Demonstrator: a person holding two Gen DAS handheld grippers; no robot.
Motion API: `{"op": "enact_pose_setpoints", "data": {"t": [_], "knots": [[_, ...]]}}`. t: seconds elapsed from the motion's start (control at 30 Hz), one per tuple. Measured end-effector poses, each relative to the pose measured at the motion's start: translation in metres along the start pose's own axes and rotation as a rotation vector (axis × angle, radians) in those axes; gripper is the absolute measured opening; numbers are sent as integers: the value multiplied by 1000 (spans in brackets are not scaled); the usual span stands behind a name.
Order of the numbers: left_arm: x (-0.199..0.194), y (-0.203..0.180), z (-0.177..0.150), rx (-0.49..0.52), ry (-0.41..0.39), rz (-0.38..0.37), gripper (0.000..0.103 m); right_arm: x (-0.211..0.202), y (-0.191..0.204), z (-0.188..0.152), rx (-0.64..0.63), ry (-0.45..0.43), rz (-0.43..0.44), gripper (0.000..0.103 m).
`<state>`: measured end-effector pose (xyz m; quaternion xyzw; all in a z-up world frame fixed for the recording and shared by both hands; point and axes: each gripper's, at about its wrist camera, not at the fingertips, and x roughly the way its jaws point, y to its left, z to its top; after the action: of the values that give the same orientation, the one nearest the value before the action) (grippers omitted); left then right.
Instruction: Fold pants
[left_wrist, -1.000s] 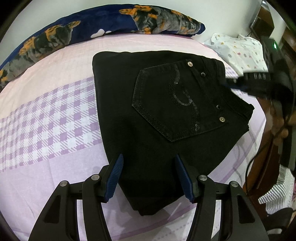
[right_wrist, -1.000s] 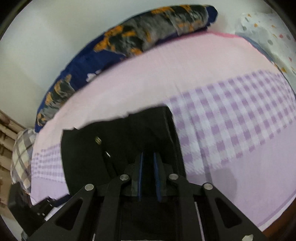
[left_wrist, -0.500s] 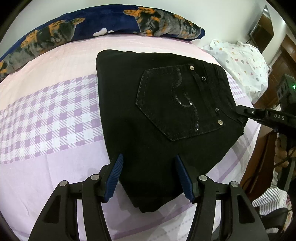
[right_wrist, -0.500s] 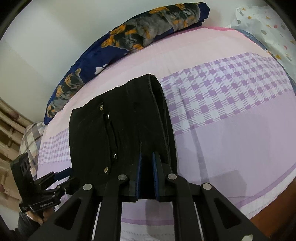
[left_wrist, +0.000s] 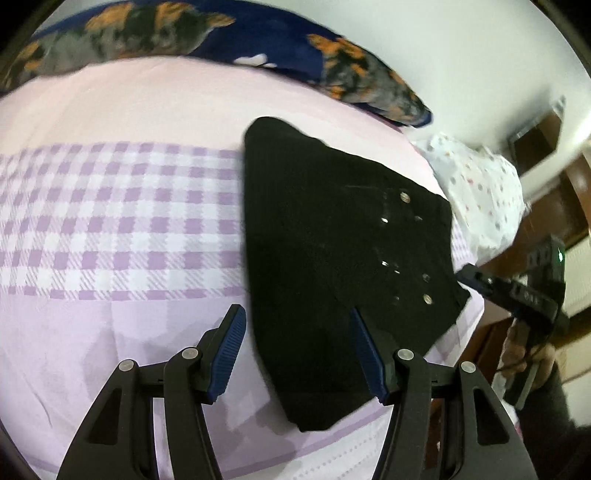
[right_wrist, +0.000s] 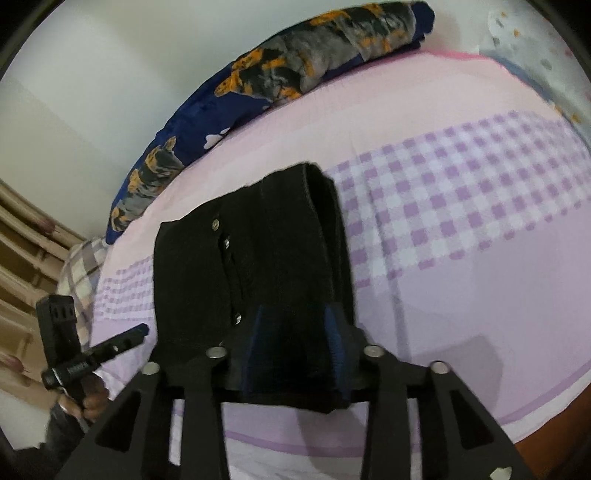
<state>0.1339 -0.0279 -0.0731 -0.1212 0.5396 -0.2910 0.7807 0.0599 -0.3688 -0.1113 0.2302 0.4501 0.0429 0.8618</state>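
Black pants (left_wrist: 332, 236), folded into a compact stack, lie on the pink and purple checked bed sheet (left_wrist: 110, 206). My left gripper (left_wrist: 297, 347) is open above the stack's near corner, with the cloth showing below and between its blue pads and not gripped. In the right wrist view the pants (right_wrist: 266, 258) reach up to my right gripper (right_wrist: 297, 350). Its jaws are opening, and the stack's near edge lies loosely between the parted pads. Each gripper shows in the other's view: the right gripper (left_wrist: 509, 291) and the left gripper (right_wrist: 92, 354), each held by a hand.
A dark blue pillow (left_wrist: 258, 48) with orange and grey print runs along the wall at the bed's far side. A white dotted pillow (left_wrist: 480, 192) lies at one end. Wooden furniture (left_wrist: 535, 144) stands beyond the bed edge. Bare sheet spreads beside the pants.
The right gripper's jaws, shut on the pants' edge before, have parted. The left gripper has shifted sideways and rolled, so the pants now sit further right in its view.
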Motion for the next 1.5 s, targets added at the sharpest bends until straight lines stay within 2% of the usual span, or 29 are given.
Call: {"op": "enact_pose_setpoints", "data": {"t": [0.07,0.13,0.33,0.53,0.8,1.0,1.1,1.17,1.37,1.5], "knots": [[2,7,4,-33,14,-19,59,3,-5,4,0,6,-7,50],[7,10,7,-56,27,-50,59,9,-15,8,22,30,32,50],[19,20,15,-134,72,-118,59,34,-44,19,111,165,248,50],[22,32,19,-175,96,-194,59,50,-57,27,96,253,341,50],[36,37,34,-195,86,-293,60,76,-52,42,85,280,487,50],[51,33,45,-210,57,-352,60,91,-32,51,78,272,487,46],[52,24,47,-185,44,-303,55,91,-32,46,124,246,464,36],[50,14,45,-133,38,-195,39,87,-29,44,131,228,442,33],[45,-5,42,-76,27,-41,26,76,-10,45,143,188,363,29],[39,-21,40,-20,7,38,22,68,1,47,147,175,336,28]]}}
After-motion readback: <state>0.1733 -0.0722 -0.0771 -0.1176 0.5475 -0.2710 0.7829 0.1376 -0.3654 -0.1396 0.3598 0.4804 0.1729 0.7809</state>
